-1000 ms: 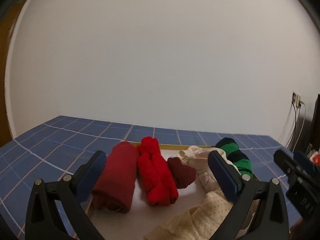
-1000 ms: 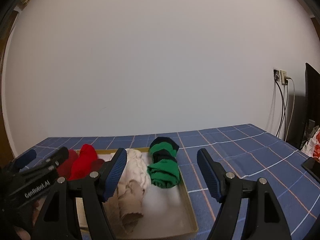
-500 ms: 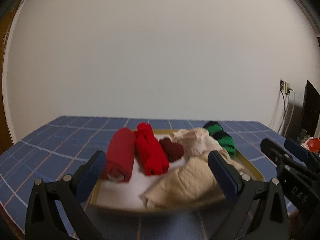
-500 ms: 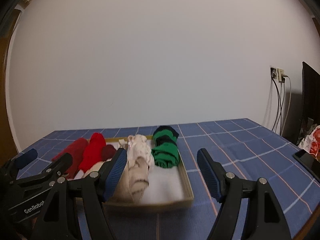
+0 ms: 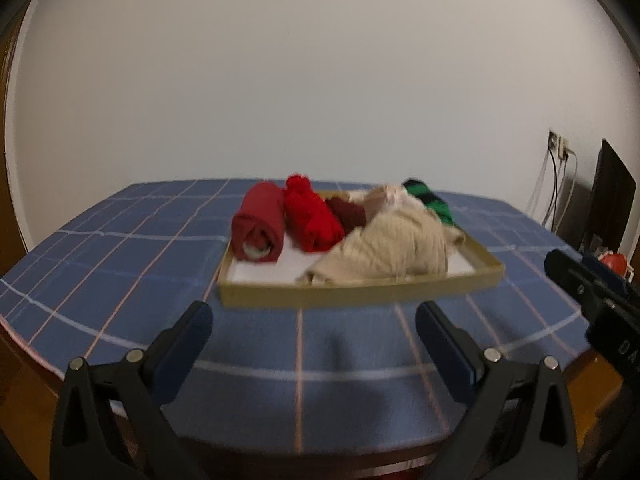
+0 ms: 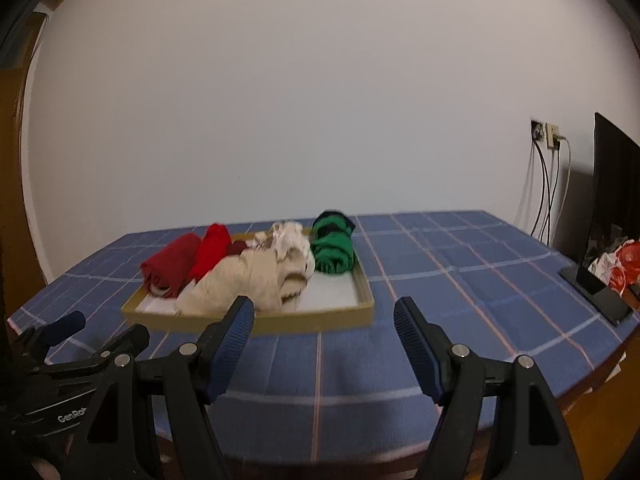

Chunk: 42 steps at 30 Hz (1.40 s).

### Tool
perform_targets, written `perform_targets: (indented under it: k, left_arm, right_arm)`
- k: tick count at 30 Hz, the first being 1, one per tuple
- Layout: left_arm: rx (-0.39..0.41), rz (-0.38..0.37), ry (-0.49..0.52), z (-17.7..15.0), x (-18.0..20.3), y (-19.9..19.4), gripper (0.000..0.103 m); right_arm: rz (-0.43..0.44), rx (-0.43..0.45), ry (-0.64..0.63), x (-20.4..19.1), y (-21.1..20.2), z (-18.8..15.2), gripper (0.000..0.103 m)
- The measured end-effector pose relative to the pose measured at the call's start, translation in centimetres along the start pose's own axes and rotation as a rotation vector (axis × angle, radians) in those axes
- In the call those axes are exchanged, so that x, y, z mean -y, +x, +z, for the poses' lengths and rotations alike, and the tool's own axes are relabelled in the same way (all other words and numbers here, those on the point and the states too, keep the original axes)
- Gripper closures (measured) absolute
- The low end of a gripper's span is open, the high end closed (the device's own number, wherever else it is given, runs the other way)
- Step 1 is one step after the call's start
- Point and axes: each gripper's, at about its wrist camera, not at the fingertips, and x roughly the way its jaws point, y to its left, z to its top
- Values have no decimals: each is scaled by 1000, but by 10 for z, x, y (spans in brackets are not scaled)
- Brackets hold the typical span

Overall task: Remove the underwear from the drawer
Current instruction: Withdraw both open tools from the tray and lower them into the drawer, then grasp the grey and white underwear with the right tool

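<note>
Drawer: shallow tan tray (image 5: 360, 291) on the blue checked cloth (image 5: 120, 264), ahead of both your grippers and apart from them, with bare cloth between.
Contents: dark red roll (image 5: 260, 226) at the left, bright red roll (image 5: 312, 220) beside it, small maroon piece (image 5: 348, 212), cream heap (image 5: 392, 248) spilling toward the near wall, green-and-black striped roll (image 6: 333, 248) at the right end.
Long axes: the rolls lie front to back, roughly along your line of reach, ends facing you.
Left gripper (image 5: 312, 340): jaws wide apart, nothing between them; it faces the tray's near wall about mid-length.
Right gripper (image 6: 324, 332): jaws well apart, empty; it lines up with the tray's right half.
Nearer hand: left for the red rolls, right for the green roll; the cream heap sits between both.
Next move, my guess: go forward over the near wall, then close across a roll's width.
</note>
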Motion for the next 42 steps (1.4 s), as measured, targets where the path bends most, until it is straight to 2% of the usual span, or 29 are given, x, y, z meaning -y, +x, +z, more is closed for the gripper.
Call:
perform_targets:
  k: [12, 16, 24, 30, 38, 40, 42]
  left_arm:
    - [-78, 4, 59, -37, -2, -23, 0]
    - [-129, -16, 89, -50, -1, -25, 0]
    - [-252, -2, 112, -74, -4, -24, 0]
    - [-364, 17, 135, -95, -17, -26, 0]
    - [-462, 31, 179, -122, -42, -35, 0]
    - [-478, 19, 178, -124, -45, -35, 0]
    - [-486, 13, 166, -122, -48, -33, 0]
  right_arm:
    - [42, -99, 17, -2, -28, -31, 29]
    - [70, -159, 6, -4, -31, -46, 29]
    - [131, -268, -19, -6, -47, -72, 29]
    - [178, -398, -9, 3, -55, -94, 29]
    - [221, -598, 24, 26, -84, -122, 29]
    - [243, -645, -10, 23, -83, -127, 29]
    - [255, -646, -75, 11, -75, -128, 29]
